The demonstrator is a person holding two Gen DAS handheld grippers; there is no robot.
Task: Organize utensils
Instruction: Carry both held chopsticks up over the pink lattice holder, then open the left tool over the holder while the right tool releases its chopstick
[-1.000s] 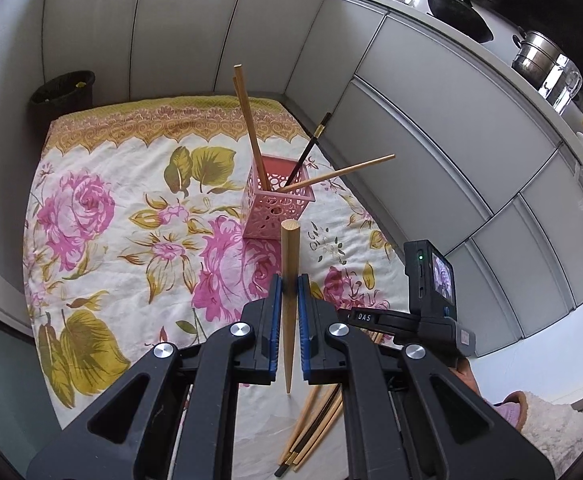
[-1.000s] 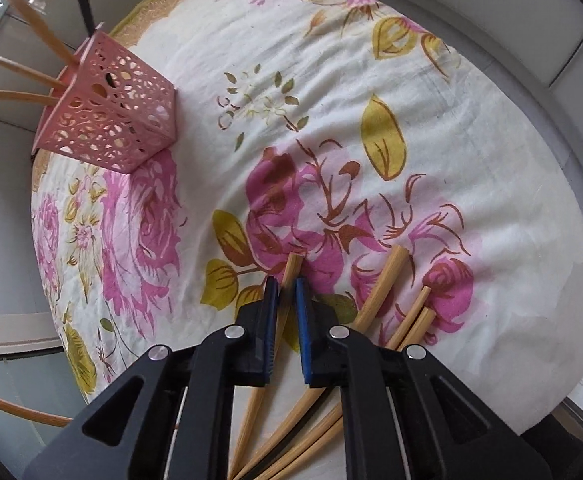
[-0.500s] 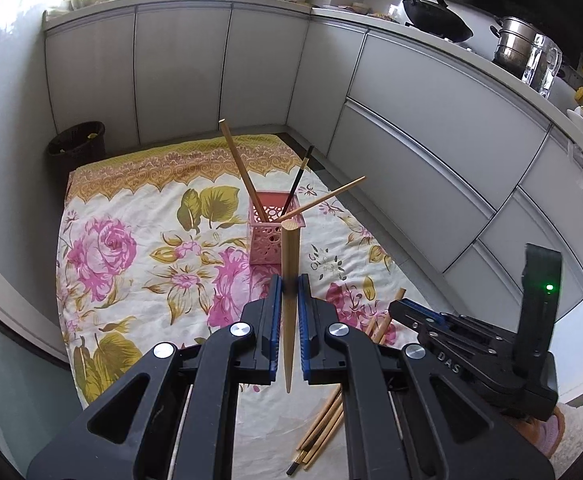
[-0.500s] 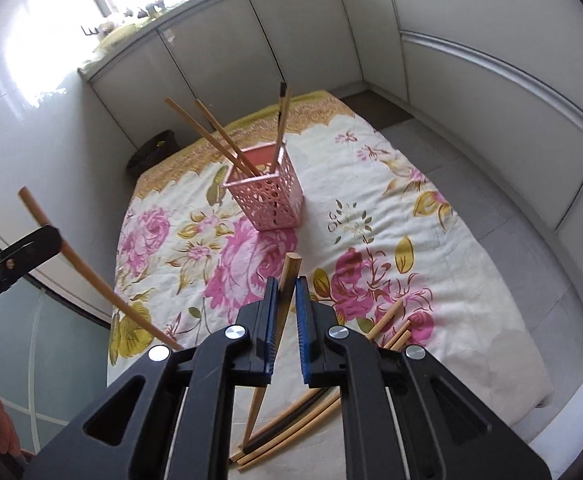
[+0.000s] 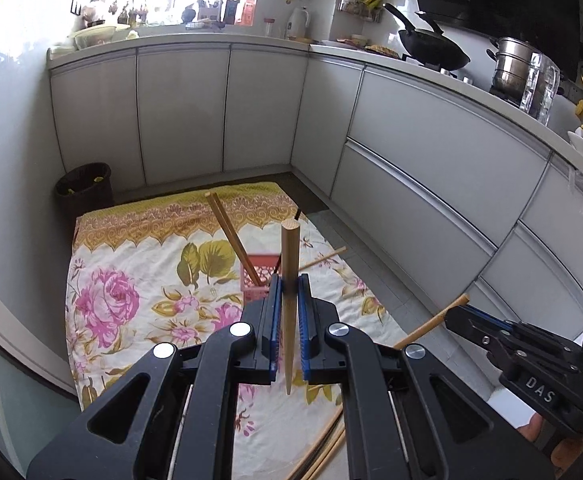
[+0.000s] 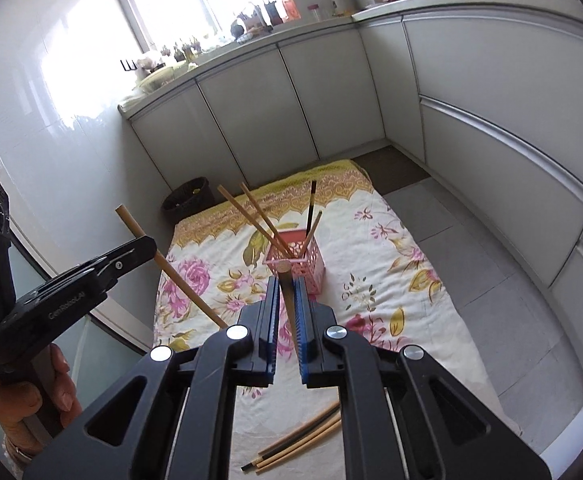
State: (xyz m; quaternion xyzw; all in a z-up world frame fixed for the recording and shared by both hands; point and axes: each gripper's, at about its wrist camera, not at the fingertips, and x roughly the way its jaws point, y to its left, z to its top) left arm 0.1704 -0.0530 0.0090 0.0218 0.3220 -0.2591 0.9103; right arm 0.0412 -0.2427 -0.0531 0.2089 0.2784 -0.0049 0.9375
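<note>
A pink perforated basket [image 6: 303, 262] stands on the floral cloth [image 6: 375, 272] and holds several chopsticks; it also shows in the left wrist view [image 5: 257, 274]. My left gripper [image 5: 288, 290] is shut on a wooden chopstick [image 5: 290, 280], held upright high above the cloth. My right gripper [image 6: 286, 290] is shut on another wooden chopstick [image 6: 287, 292], also lifted. The left gripper shows in the right wrist view [image 6: 103, 268] with its chopstick [image 6: 171, 272]. Loose chopsticks [image 6: 295, 440] lie on the cloth's near edge.
Grey kitchen cabinets [image 5: 431, 168] wrap around the far and right sides. A dark waste bin [image 5: 85, 190] stands at the cloth's far left corner. A wok [image 5: 431, 46] and a steel pot [image 5: 517, 66] sit on the counter.
Both grippers have risen well above the cloth, each carrying a chopstick. The right gripper lifted its chopstick off the loose pile.
</note>
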